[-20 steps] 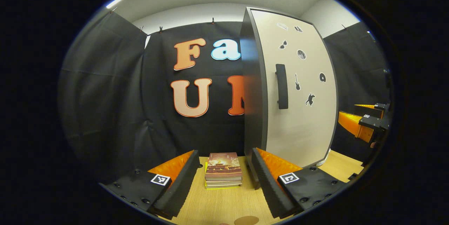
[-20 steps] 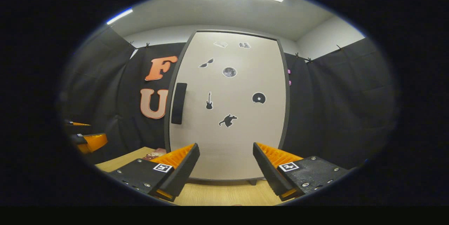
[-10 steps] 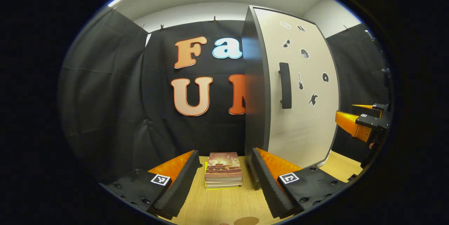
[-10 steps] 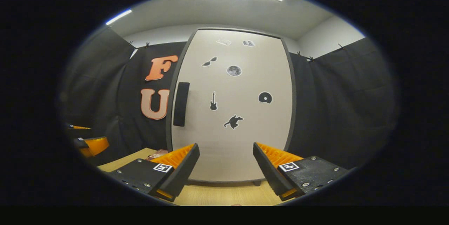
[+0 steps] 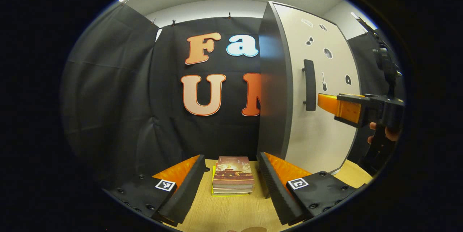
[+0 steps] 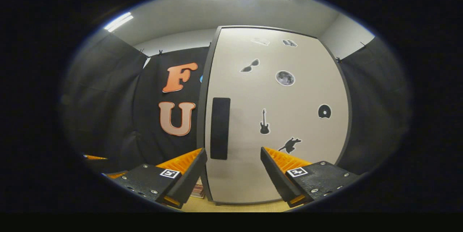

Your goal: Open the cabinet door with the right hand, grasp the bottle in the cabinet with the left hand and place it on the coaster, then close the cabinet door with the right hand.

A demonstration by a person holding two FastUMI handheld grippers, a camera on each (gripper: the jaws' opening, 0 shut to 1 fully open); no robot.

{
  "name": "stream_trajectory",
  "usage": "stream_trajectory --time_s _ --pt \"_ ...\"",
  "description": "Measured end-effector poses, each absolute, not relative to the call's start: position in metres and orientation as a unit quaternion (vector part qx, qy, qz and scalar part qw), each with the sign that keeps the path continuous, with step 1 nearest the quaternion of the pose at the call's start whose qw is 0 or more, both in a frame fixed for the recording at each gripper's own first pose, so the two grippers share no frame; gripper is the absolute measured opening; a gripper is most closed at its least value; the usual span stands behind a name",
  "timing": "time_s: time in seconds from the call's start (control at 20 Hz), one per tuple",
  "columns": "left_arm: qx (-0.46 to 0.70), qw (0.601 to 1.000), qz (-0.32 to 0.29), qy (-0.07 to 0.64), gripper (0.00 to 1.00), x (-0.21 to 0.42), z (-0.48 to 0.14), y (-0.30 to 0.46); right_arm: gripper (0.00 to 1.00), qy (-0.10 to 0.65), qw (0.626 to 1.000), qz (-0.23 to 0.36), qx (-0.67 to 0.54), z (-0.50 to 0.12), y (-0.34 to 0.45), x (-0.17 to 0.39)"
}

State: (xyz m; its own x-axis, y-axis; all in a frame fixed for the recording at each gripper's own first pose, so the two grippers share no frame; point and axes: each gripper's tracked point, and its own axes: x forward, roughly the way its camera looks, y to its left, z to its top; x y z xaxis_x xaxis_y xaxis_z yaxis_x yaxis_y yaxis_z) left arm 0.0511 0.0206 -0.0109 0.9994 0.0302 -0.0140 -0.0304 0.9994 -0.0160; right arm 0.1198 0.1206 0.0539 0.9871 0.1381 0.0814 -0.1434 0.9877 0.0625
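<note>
The right tool (image 6: 233, 159) is held wide open near the door (image 6: 275, 116), lined up so its handle (image 6: 220, 128) can be gripped, while the left tool (image 5: 231, 174) is kept wide and empty over the tabletop (image 5: 231, 214), the bottle being hidden.

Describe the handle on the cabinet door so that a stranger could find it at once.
Find the tall pale cabinet door with a dark frame, dotted with small black stickers. Near its left edge, at mid-height, is the handle: a black upright bar. Unlike the flat stickers, it is long, plain and stands out from the door.
</note>
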Motion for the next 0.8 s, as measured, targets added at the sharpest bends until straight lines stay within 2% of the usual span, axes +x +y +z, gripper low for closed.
stream_trajectory --time_s 0.3,0.5,0.55,0.6,0.8 --pt "0.004 1.0 0.024 0.01 0.97 0.067 -0.015 0.037 0.75 -0.045 0.994 0.065 0.077 0.069 0.136 0.163" --pt "0.007 1.0 0.021 0.013 0.97 0.071 -0.016 0.042 0.54 -0.04 0.992 0.071 0.1 0.069 0.143 0.17" --pt "0.008 1.0 0.02 0.014 0.97 0.073 -0.017 0.042 0.43 -0.041 0.992 0.07 0.102 0.068 0.144 0.17" --pt "0.007 1.0 0.018 0.014 0.97 0.073 -0.016 0.043 0.37 -0.045 0.992 0.066 0.096 0.07 0.144 0.17" --pt "0.006 1.0 0.007 0.015 0.97 0.074 -0.016 0.043 0.26 -0.041 0.992 0.06 0.103 0.069 0.143 0.167"
